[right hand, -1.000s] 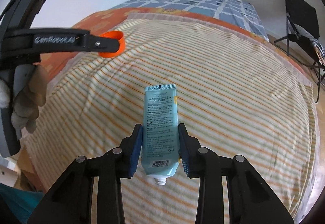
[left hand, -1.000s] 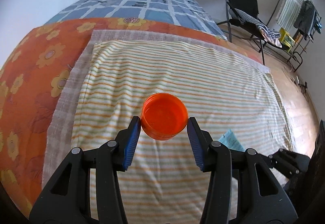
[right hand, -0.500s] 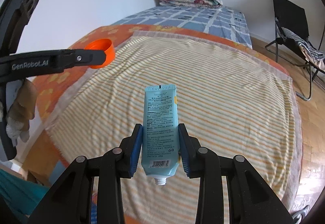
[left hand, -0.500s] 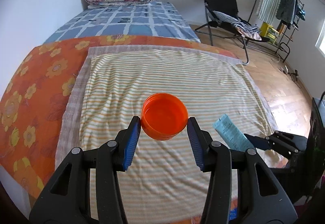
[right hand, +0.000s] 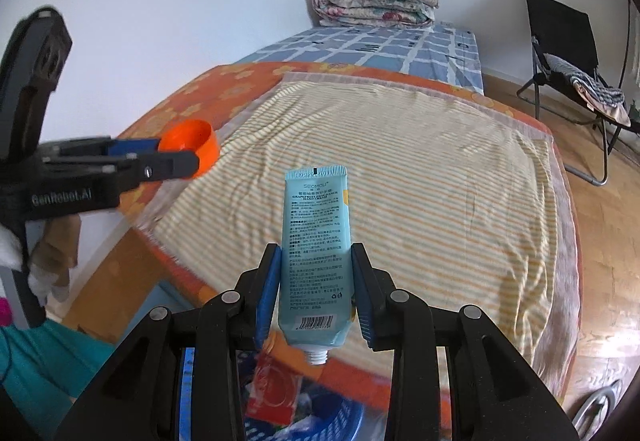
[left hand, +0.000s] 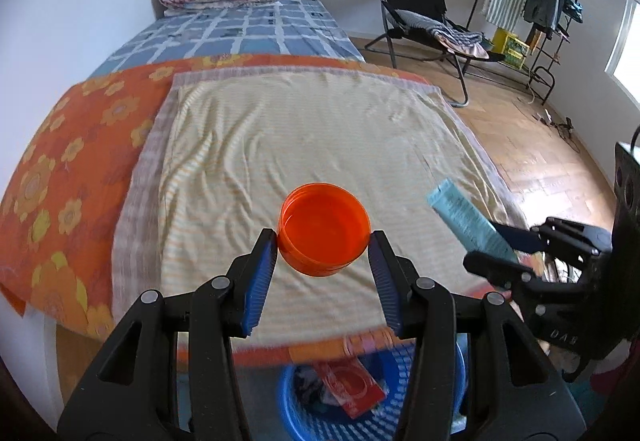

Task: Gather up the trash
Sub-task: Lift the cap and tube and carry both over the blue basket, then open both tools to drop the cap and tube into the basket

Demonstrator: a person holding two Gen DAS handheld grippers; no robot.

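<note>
Fingers (left hand: 265, 261) past bed edge (left hand: 240, 351) — above basket (left hand: 432, 417)

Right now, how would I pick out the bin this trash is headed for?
Find the bed's near end. On the floor just below it sits a round blue basket with slotted walls, a red packet already inside. It is the only blue container there.

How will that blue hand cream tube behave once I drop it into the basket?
The hand cream tube looks flattened and capless, so probably light and soft; it may dribble residue. Held sideways by the right gripper, it should fall flat into the blue basket rather than roll.
</note>
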